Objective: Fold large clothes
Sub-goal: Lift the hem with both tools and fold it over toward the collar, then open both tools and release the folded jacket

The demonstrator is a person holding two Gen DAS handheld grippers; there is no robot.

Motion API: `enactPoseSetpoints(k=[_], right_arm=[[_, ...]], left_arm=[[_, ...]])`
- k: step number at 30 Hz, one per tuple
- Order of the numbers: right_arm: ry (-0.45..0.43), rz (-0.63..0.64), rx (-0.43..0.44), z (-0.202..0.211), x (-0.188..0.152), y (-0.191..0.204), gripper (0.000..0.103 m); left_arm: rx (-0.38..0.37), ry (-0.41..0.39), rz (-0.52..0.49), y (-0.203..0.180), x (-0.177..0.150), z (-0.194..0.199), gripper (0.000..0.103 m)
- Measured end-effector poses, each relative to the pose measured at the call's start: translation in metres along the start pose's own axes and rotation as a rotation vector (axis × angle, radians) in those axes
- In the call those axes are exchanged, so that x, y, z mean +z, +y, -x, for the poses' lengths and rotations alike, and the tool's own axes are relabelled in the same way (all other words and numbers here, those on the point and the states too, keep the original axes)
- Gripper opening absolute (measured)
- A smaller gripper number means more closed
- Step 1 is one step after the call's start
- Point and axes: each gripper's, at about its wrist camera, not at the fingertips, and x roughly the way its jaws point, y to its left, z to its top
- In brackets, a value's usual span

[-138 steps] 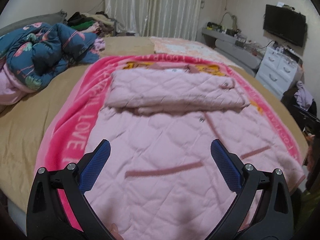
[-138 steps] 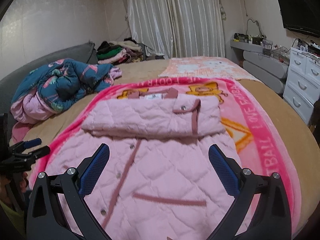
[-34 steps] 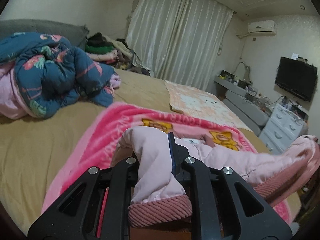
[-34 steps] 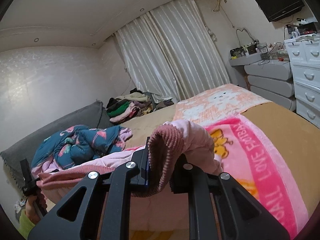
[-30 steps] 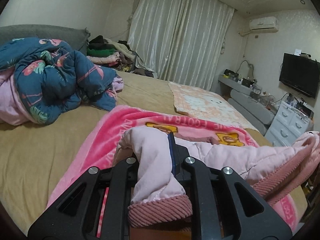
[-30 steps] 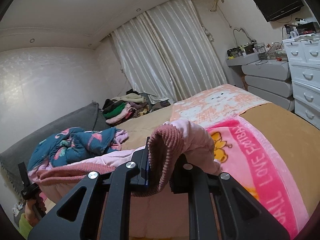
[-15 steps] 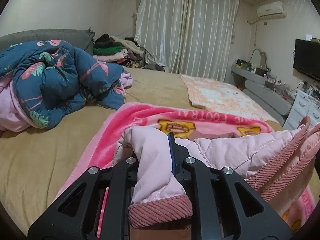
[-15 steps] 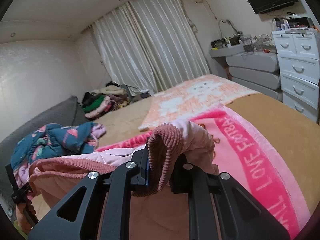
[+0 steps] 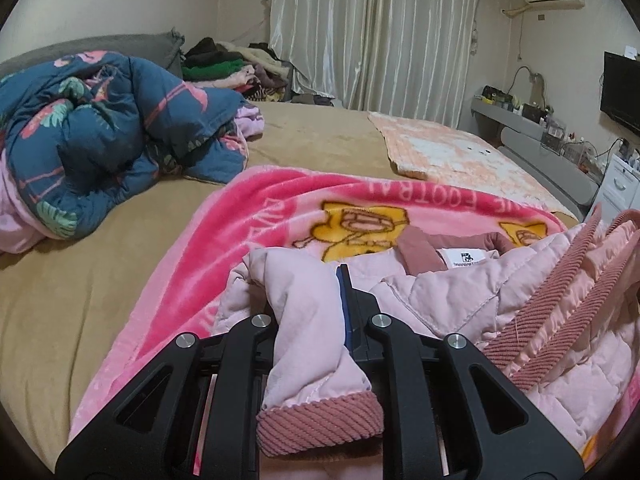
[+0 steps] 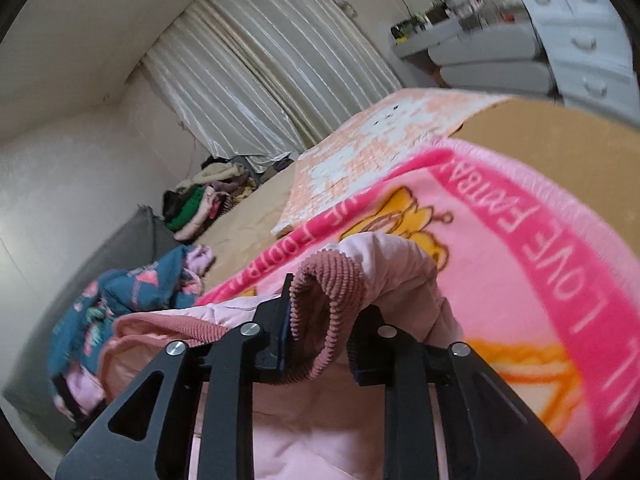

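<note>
change since a few secs ago: the pink quilted jacket [image 9: 460, 300] was lying flat on the blanket with both tools wide open over its hem, now that ribbed hem [image 9: 320, 416] is carried up toward the collar end, so the bottom half looks doubled over the top half

left gripper [image 9: 344, 320]: jaws clenched tight on its hem corner, same pinch as a second ago, fabric bunched over the left finger

right gripper [image 10: 320, 336]: jaws have just been opening, there's a visible gap now and the ribbed cuff-like edge [image 10: 328, 300] sits loose between them, draped over rather than squeezed, so basically released

what that means: I'd say the fold-over is landing and the right side is letting go first, left one probably needs to drop its corner next or the fold ends up skewed

where the jacket is: on the pink cartoon blanket [image 9: 280, 200] spread on the bed [image 9: 100, 280], collar and white label [image 9: 464, 258] showing just past the left tool

other stuff around: blue floral duvet [image 9: 100, 128] heaped on the left of the bed, a peach towel [image 9: 440, 152] farther up, pile of clothes [image 9: 224, 64] by the curtains [image 9: 380, 32], TV [image 9: 622, 88] and white drawers [image 10: 580, 40] off to the right

in the way: nothing really on the blanket itself, duvet is well apart; only snag I can see is the hem hooking on the right finger as it pulls back

right view note: pretty blurry and tilted, so can't tell how neat that edge lies
</note>
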Motion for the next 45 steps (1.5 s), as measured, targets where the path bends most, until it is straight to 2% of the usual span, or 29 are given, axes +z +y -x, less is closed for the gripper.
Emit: enactPoseSetpoints(k=[1,3,4,6,11,12,14,15,19,20,21,24,27,31,35,37,40,42,43,45], right_arm=[[-0.002,-0.027,0.042,0.001,0.000,-0.003,0.038],[-0.007,-0.070,0.114,0.005,-0.002,-0.005,0.087],[-0.007,-0.075,0.127,0.009,-0.004,-0.004,0.089],[0.015,-0.052,0.133,0.014,-0.012,0.001,0.089],[0.094,0.153,-0.054,0.027,-0.055,0.034,0.089],[0.093,0.194,-0.088,0.029,-0.065,0.039,0.090],[0.147,0.278,-0.151,0.021,-0.083,0.049,0.091],[0.168,0.295,-0.167,0.016,-0.089,0.052,0.091],[0.205,0.349,-0.216,-0.005,-0.108,0.055,0.092],[0.208,0.367,-0.231,-0.008,-0.112,0.056,0.092],[0.205,0.381,-0.233,-0.007,-0.114,0.056,0.092],[0.176,0.412,-0.235,0.004,-0.110,0.058,0.092],[0.104,0.431,-0.283,0.021,-0.101,0.056,0.097],[0.081,0.416,-0.316,0.039,-0.091,0.044,0.097],[0.056,0.393,-0.346,0.056,-0.088,0.034,0.097],[0.069,0.386,-0.350,0.058,-0.086,0.030,0.098],[0.112,0.406,-0.375,0.058,-0.091,0.023,0.098],[0.142,0.423,-0.383,0.055,-0.095,0.017,0.098],[0.158,0.428,-0.386,0.053,-0.097,0.013,0.098],[0.178,0.429,-0.400,0.047,-0.101,0.007,0.098]], left_arm=[[-0.004,0.006,0.004,0.001,0.000,-0.003,0.009],[-0.011,0.013,0.013,0.005,-0.001,-0.007,0.009],[-0.013,0.016,0.017,0.005,-0.002,-0.009,0.009],[-0.018,0.022,0.025,0.007,-0.002,-0.014,0.010],[-0.036,0.024,0.044,0.006,-0.002,-0.018,0.013],[-0.040,0.021,0.047,0.006,-0.001,-0.017,0.015],[-0.053,0.010,0.062,0.006,0.001,-0.014,0.020],[-0.060,0.007,0.067,0.005,0.001,-0.012,0.024],[-0.103,-0.021,0.076,-0.001,0.009,0.005,0.060],[-0.119,-0.032,0.076,-0.002,0.012,0.012,0.063],[-0.127,-0.046,0.071,-0.004,0.014,0.020,0.071],[-0.098,-0.122,0.041,-0.010,0.021,0.048,0.089],[-0.071,-0.192,0.025,-0.009,0.027,0.075,0.093],[-0.043,-0.185,0.032,-0.001,0.026,0.086,0.093],[-0.004,-0.122,0.052,0.012,0.008,0.083,0.093],[0.002,-0.065,0.035,0.015,-0.007,0.077,0.094],[0.003,-0.026,-0.001,0.019,-0.032,0.073,0.094],[-0.028,0.038,0.021,0.026,-0.051,0.065,0.094],[-0.068,0.081,0.055,0.032,-0.062,0.058,0.094],[-0.103,0.119,0.099,0.041,-0.077,0.048,0.094]])
